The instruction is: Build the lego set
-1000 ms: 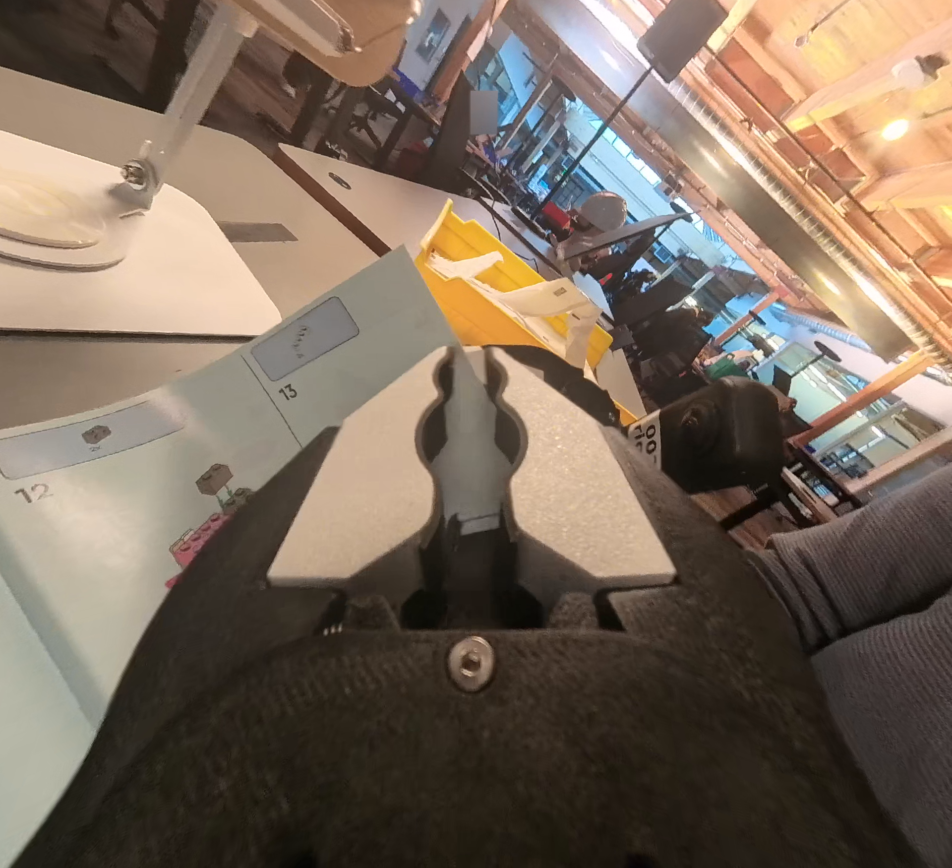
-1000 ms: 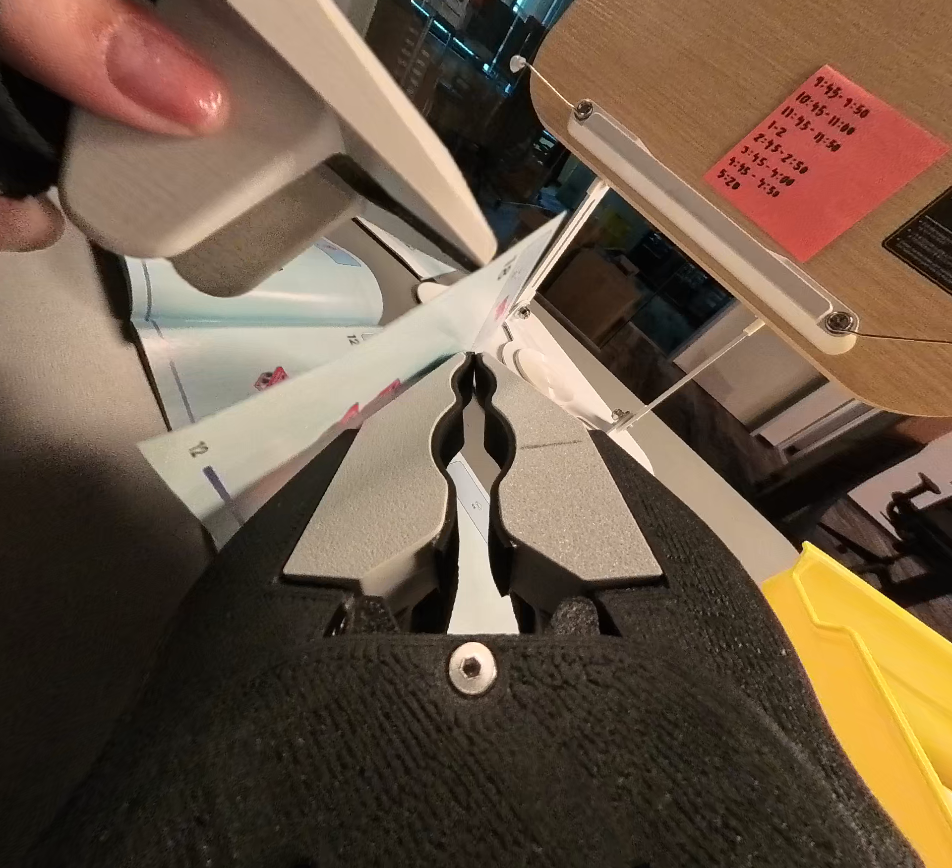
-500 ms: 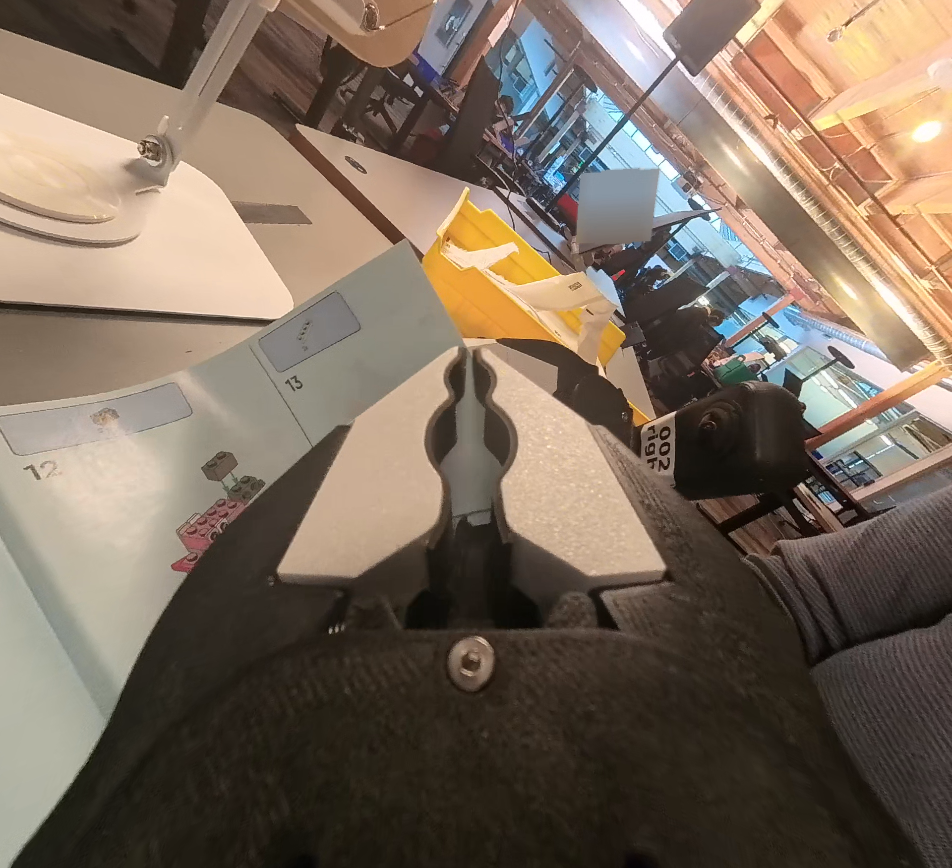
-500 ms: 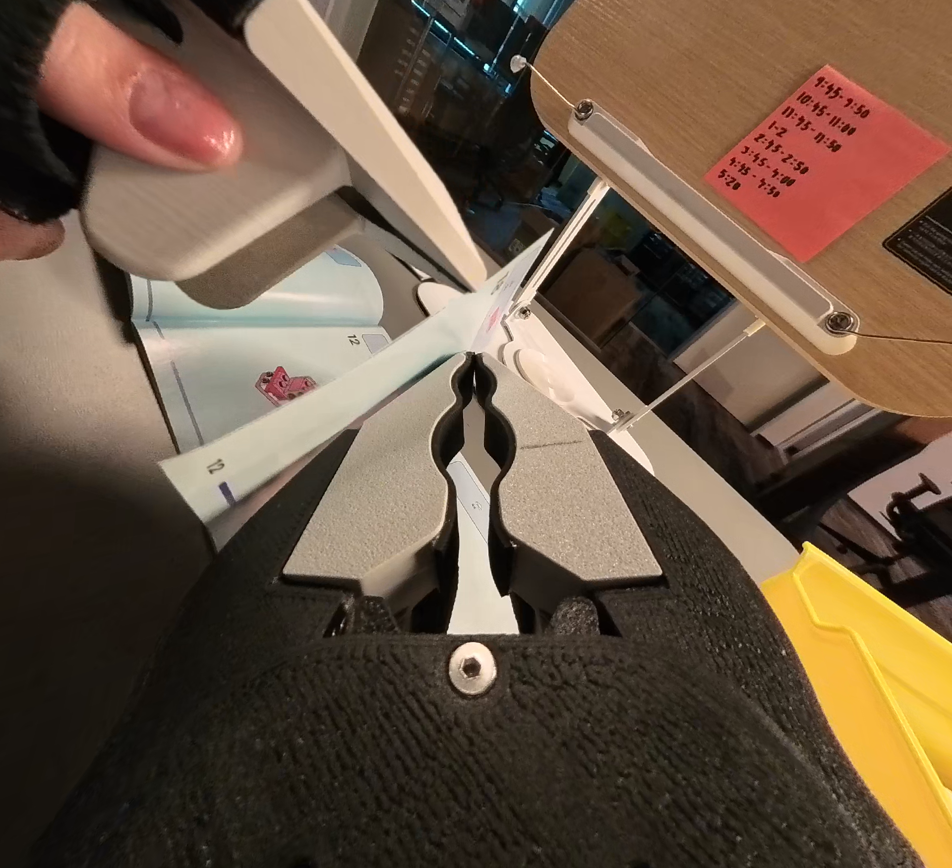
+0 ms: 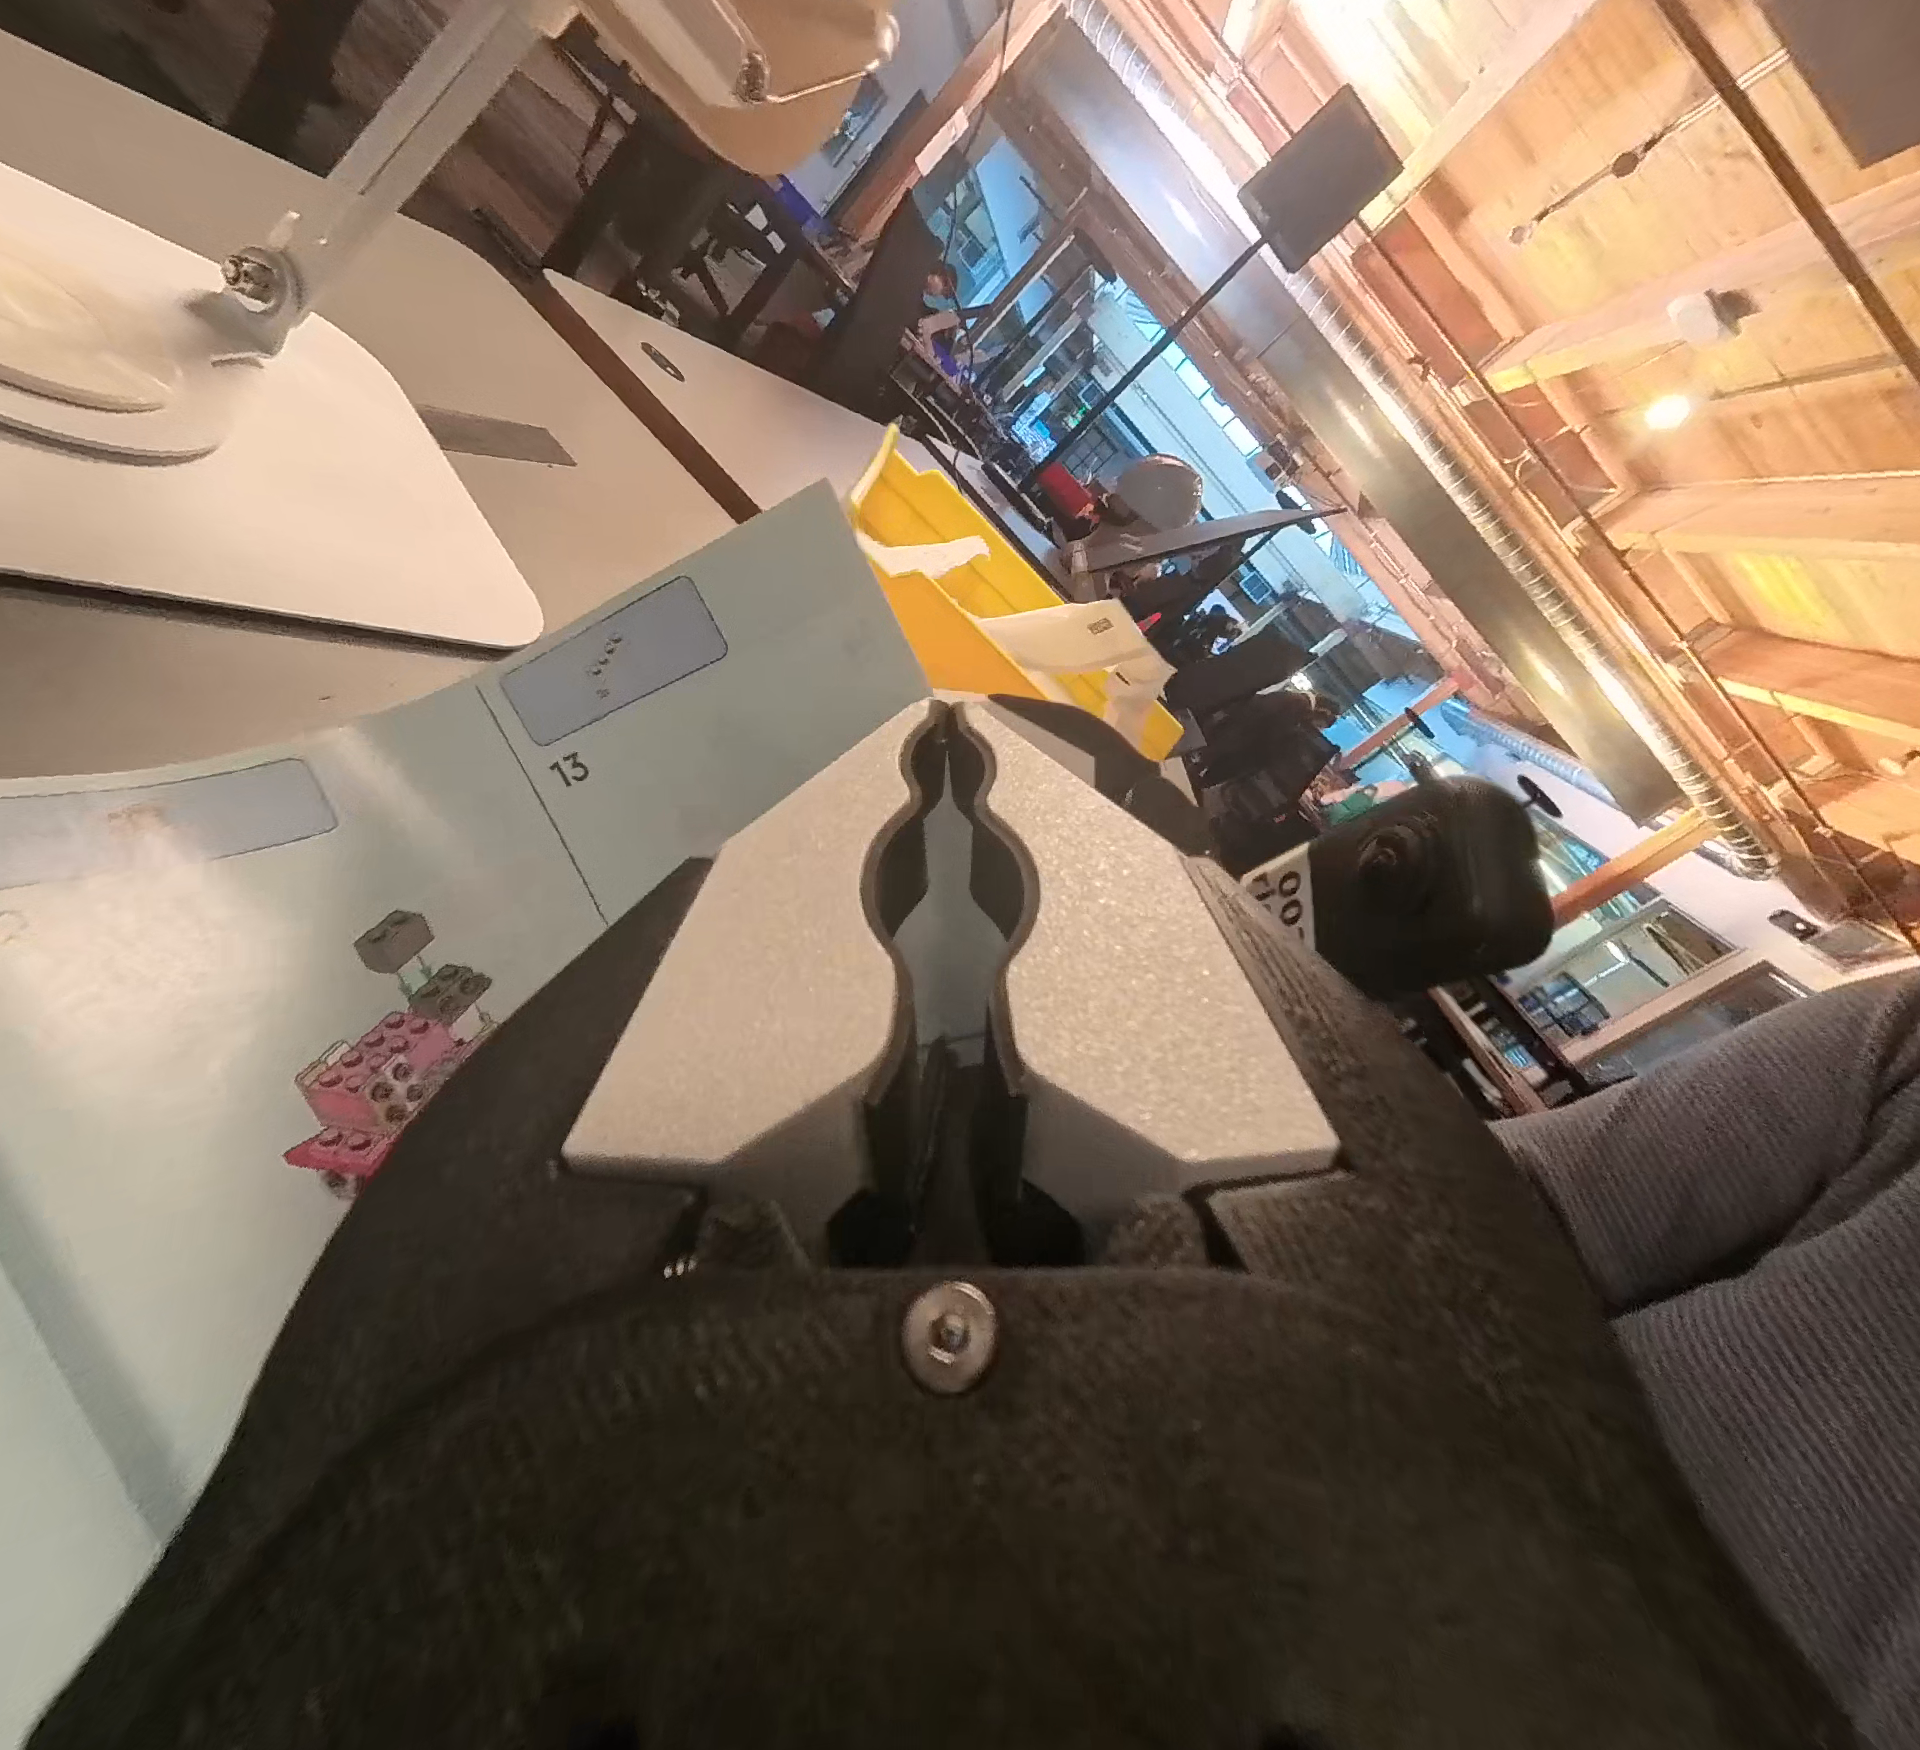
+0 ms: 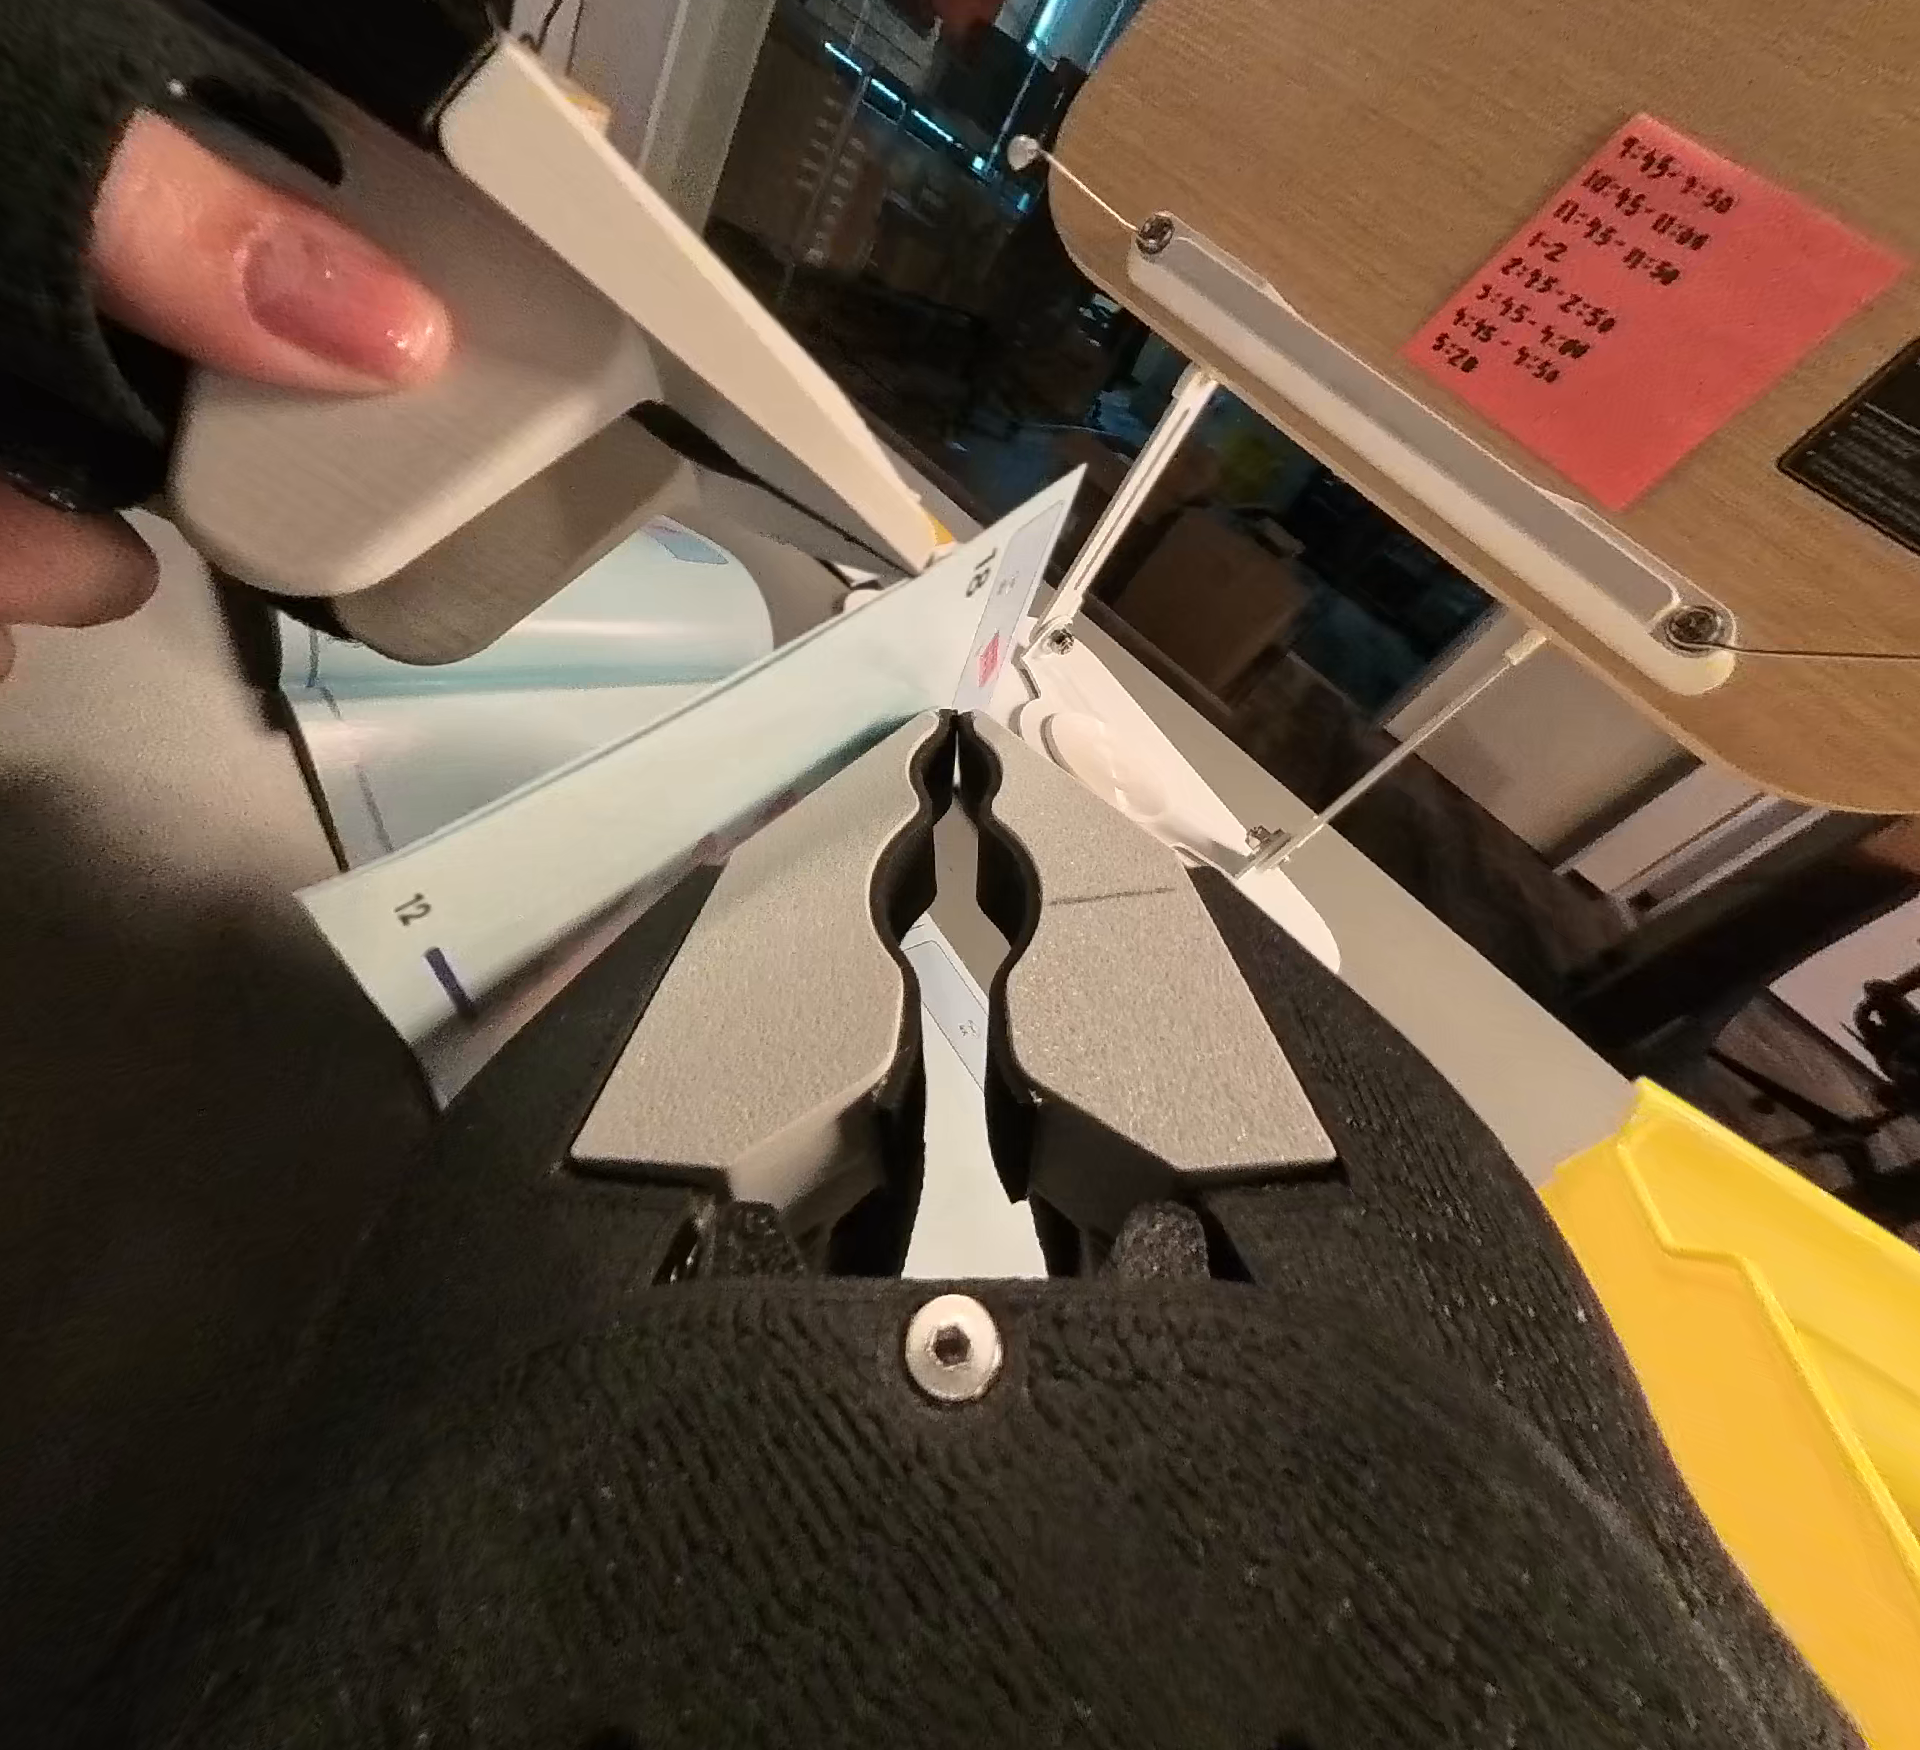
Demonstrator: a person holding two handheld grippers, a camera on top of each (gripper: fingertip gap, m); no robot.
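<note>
With both tongs, left (image 5: 948, 713) and right (image 6: 954, 719), clamped on the pale blue booklet page (image 5: 665, 744), it's probably being held taut for turning.

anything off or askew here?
Yes: the booklet page isn't flat. It is lifted off the table and bowed, with both grippers, left and right, shut on it. Torn white paper scraps hang over the yellow bin.

Printed step numbers on pale-blue booklet (image 5: 675, 765), handwritten figures on pink note (image 6: 1652, 308)
</note>
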